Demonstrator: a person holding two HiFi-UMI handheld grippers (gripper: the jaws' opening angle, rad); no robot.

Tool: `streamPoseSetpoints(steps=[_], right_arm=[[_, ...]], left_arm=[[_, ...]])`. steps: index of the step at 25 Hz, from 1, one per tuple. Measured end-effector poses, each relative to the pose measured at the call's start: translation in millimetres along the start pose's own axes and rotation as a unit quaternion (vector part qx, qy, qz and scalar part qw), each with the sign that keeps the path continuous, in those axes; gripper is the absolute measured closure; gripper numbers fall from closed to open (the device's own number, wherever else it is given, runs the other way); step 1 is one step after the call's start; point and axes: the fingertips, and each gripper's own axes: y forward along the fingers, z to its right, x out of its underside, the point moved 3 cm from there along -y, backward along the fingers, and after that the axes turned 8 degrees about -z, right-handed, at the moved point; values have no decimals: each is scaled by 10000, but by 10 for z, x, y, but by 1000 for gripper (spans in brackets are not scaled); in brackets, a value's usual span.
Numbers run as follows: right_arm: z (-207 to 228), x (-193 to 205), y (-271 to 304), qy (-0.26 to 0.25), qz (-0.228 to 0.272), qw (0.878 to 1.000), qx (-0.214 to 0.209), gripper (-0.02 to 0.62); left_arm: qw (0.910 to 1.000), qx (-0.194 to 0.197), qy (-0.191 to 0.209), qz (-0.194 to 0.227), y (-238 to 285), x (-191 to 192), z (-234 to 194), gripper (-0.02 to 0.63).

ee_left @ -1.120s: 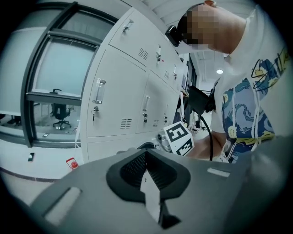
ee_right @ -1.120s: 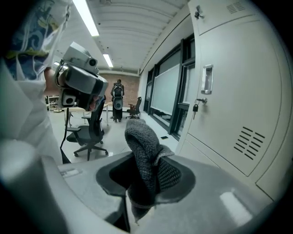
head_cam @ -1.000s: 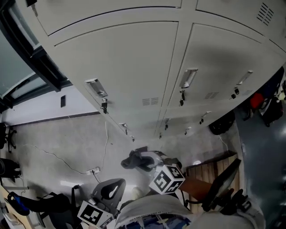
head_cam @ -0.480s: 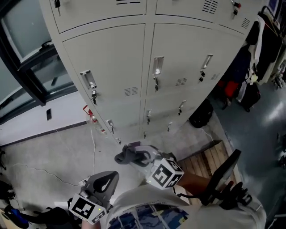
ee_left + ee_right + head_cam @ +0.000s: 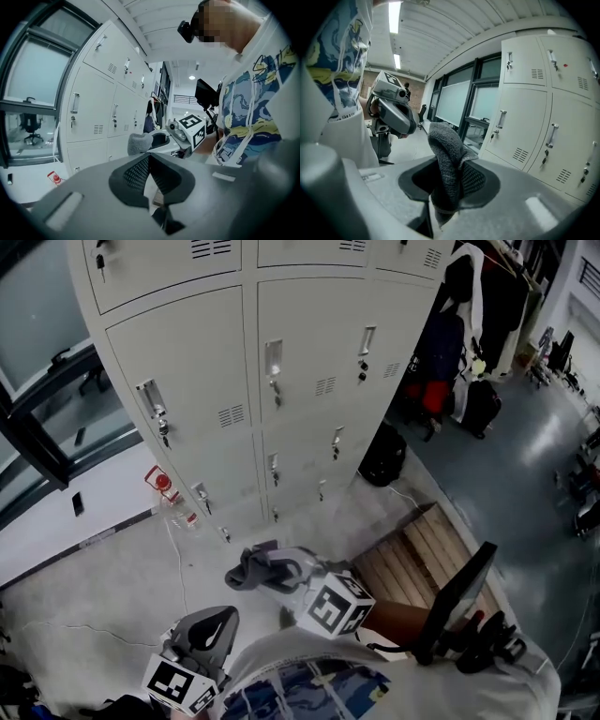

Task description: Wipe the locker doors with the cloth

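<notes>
The pale grey locker doors rise ahead, each with a handle and a vent; they also show in the left gripper view and the right gripper view. A dark grey fluffy cloth sticks out of my right gripper, whose jaws are shut on it. The cloth hangs folded between the pads. My left gripper is low by my body, its jaws shut with nothing in them. Both grippers are well short of the lockers.
A red-capped bottle lies at the locker base on the left. A wooden pallet sits on the floor to the right. Dark bags and hanging clothes crowd the lockers' right end. A window is on the left.
The head view has swung, so the lockers now sit higher and further off and more floor shows at the right. Both grippers stay low near my body, the cloth still held.
</notes>
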Motion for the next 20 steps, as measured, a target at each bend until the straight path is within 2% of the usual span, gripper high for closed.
streamPoseSetpoints(steps=[10,20], right_arm=[[-335,-31,-292,40,16,9997,260,482],[-550,-6,-424,-72,-54,9996,264,482]], left_arm=[[9996,238,172,51,-162,41,312,604],[9997,216,107,77,-258,148,512,604]])
